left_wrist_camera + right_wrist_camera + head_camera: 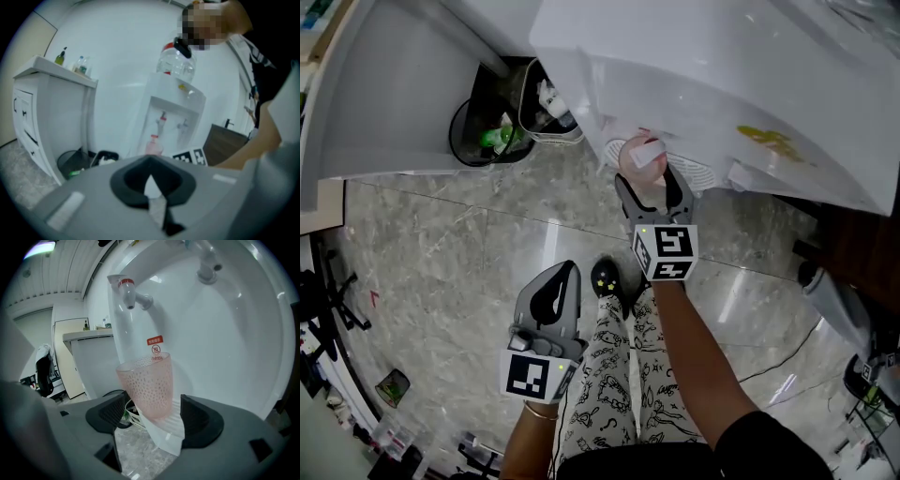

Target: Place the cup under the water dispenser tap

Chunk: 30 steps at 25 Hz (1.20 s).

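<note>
A pink dotted translucent cup (pixel 147 387) stands on the ribbed white drip tray (pixel 169 427) of the water dispenser (pixel 722 75), just below the red-capped tap (pixel 126 287). My right gripper (pixel 152 412) is open, one pad on either side of the cup's lower half, with a small gap at each side. From the head view the cup (pixel 639 157) sits just past the right gripper (pixel 652 185) in the dispenser's recess. The left gripper (pixel 558 274) hangs lower, over the floor, shut and empty. In the left gripper view the cup (pixel 153 145) shows far off above the left gripper (pixel 151 180).
A second tap (pixel 206 268) sits to the right of the red one. A black bin (pixel 478 136) and a dark basket (pixel 546 112) stand left of the dispenser, beside a white cabinet (pixel 384 94). My patterned trouser legs (pixel 619 375) are below. A dark wooden unit (pixel 227 140) stands right.
</note>
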Each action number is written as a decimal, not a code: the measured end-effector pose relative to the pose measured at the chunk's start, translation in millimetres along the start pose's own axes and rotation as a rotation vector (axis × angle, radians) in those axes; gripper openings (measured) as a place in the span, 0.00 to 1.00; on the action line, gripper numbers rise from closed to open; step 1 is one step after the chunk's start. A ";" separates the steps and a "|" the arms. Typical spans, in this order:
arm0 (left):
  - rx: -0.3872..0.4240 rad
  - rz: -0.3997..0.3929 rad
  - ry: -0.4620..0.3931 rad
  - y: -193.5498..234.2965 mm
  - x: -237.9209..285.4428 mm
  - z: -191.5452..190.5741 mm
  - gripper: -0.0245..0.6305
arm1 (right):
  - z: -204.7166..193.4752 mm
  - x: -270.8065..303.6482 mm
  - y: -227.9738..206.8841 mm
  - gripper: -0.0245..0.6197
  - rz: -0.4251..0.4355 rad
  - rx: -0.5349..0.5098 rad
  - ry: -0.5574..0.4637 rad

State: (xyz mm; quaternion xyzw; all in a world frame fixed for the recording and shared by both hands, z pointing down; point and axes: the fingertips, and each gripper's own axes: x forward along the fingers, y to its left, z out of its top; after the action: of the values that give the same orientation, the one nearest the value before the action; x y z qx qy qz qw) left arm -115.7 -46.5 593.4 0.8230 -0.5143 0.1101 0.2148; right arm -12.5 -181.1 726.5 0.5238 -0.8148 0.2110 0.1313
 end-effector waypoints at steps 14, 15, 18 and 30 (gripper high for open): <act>0.113 0.015 -0.095 -28.0 -58.3 152.5 0.02 | 163.4 -216.1 88.0 0.06 0.374 -0.128 -0.091; 0.111 0.033 -0.120 -30.9 -68.5 173.3 0.02 | 185.7 -231.1 91.4 0.06 0.379 -0.153 -0.082; 0.090 0.023 -0.200 -48.4 -86.7 231.1 0.02 | 250.1 -260.0 84.7 0.06 0.320 -0.198 -0.088; 0.301 -0.192 -0.253 -135.3 -118.7 289.3 0.02 | 316.1 -336.8 98.7 0.06 0.337 -0.105 -0.175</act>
State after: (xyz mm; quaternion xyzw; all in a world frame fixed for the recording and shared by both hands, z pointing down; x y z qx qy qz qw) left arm -59.3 -35.4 257.5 0.8983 -0.4340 0.0606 0.0328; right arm 40.4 -28.6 282.7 0.3887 -0.9091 0.1410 0.0500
